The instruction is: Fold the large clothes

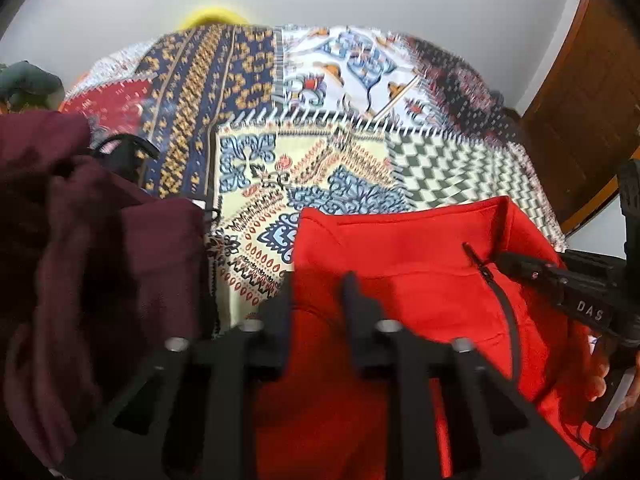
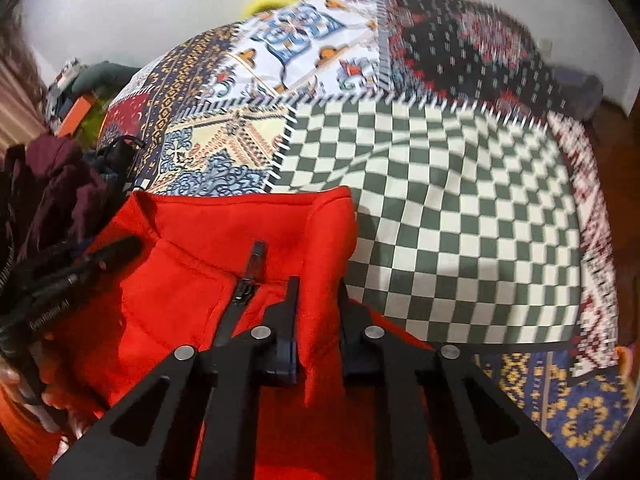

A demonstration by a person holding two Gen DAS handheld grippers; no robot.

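A bright red zip-neck fleece (image 1: 416, 256) lies on the patchwork bedspread, collar toward the far side, with a dark zipper (image 1: 486, 272) down its front. My left gripper (image 1: 318, 284) is shut on the fleece's left shoulder fabric. My right gripper (image 2: 318, 286) is shut on a raised fold at the right shoulder of the fleece (image 2: 224, 236). The right gripper also shows at the right edge of the left wrist view (image 1: 516, 264); the left gripper shows at the left of the right wrist view (image 2: 120, 248).
A heap of dark maroon clothing (image 1: 80, 240) lies left of the fleece, with a black strap (image 1: 124, 148) behind it. The patchwork bedspread (image 2: 460, 208) stretches far and right. A wooden door (image 1: 580, 120) stands at the right, a pale wall behind.
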